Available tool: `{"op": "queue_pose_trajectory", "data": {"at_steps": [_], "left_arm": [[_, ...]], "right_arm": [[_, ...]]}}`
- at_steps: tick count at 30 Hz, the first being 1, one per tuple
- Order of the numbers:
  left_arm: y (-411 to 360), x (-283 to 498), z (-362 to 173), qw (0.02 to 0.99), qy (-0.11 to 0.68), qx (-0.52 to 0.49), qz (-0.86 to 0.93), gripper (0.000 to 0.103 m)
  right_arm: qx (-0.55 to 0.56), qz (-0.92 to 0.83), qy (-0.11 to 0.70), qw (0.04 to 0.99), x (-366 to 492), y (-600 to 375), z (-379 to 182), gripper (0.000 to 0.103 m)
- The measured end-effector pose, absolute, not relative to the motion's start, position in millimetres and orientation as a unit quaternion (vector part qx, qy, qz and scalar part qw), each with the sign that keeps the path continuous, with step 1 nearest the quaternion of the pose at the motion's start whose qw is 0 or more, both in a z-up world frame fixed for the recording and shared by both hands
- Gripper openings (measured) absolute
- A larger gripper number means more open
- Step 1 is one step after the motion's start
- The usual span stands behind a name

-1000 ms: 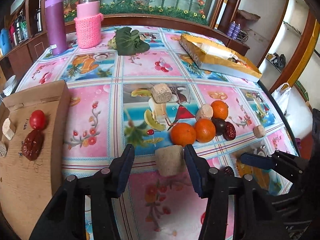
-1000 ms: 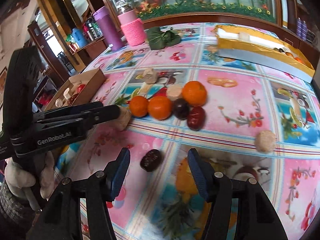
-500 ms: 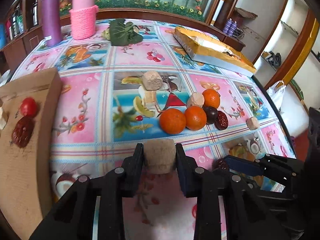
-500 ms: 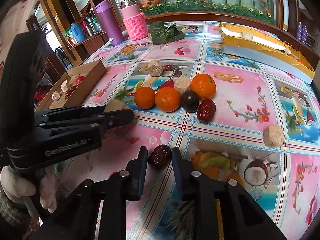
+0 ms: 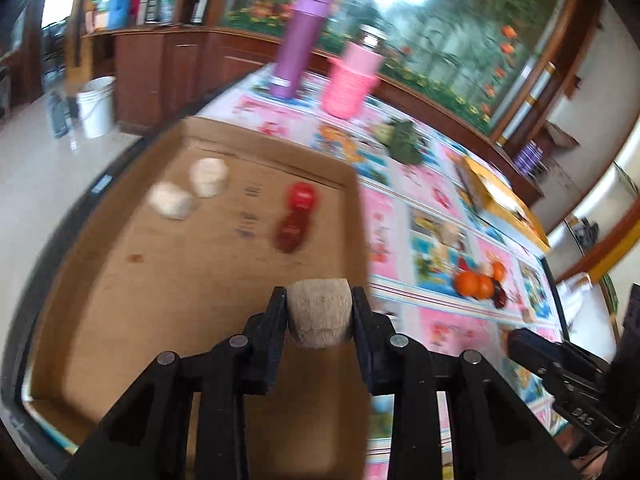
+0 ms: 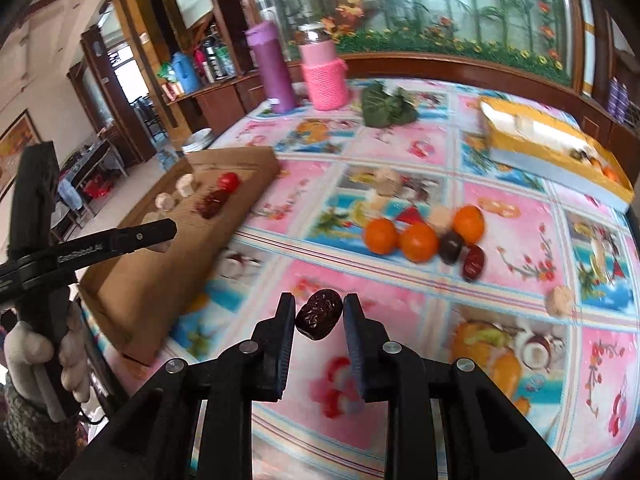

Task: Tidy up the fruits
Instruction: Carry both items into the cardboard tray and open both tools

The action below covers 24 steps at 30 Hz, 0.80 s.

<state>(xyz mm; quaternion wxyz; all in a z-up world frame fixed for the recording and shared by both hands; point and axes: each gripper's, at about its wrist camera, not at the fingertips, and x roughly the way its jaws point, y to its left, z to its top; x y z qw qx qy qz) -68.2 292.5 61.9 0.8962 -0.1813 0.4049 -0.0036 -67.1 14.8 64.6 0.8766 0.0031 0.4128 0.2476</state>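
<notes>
Left wrist view: the left tool (image 5: pixel 319 312) is closed tight on a tan cork-like lump (image 5: pixel 319 311), held above the near part of a flat cardboard tray (image 5: pixel 160 280). The tray's right edge runs just beside the lump, and past it lies the pink patterned surface (image 5: pixel 404 184). Most of the tray floor is bare; toward its far end sit two pale lumps (image 5: pixel 188 190), a red tomato-like fruit (image 5: pixel 303 196) and a dark red date (image 5: pixel 292 232) touching it, all blurred. The tray's left side reaches the surface's rim, with floor and a white bucket (image 5: pixel 96 106) beyond.

Right wrist view: the right tool (image 6: pixel 319 314) is closed on a wrinkled dark date (image 6: pixel 319 314), held clear above the surface. Open cloth lies between it and the tray to the left. Ahead and to the right sits a cluster: three oranges (image 6: pixel 418 242), a dark plum-like fruit (image 6: pixel 450 247) and another red date (image 6: pixel 473 263), touching in a row, with a pale lump behind them. Another pale lump (image 6: pixel 562 300) lies alone near the right rim. A yellow box (image 6: pixel 552 152), green leaves (image 6: pixel 386 106), a purple flask (image 6: pixel 272 72) and a pink knitted jar (image 6: pixel 324 76) stand well apart at the far end.
</notes>
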Motion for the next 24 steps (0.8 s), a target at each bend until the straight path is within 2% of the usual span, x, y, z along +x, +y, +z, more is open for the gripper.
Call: {"op": "queue_pose_trajectory", "data": {"at_steps": [3, 8, 16, 24], "left_arm": [[328.2, -70.4, 59.9, 0.893, 0.408, -0.187, 0.037, 0.03], [360.1, -50.6, 56.3, 0.884, 0.44, -0.137, 0.073, 0.03], [380.3, -24.2, 35.2, 0.864, 0.477, -0.145, 0.068, 0.03], [387.7, -18.4, 27.1, 0.859, 0.484, -0.157, 0.061, 0.03]], "right_arm": [[-0.009, 0.278, 0.405, 0.871, -66.7, 49.5, 77.8, 0.027], [-0.034, 0.326, 0.41, 0.851, -55.9, 117.2, 84.6, 0.027], [-0.064, 0.352, 0.447, 0.82, -27.1, 211.4, 53.8, 0.027], [-0.096, 0.34, 0.456, 0.817, -6.4, 248.6, 32.3, 0.028]]}}
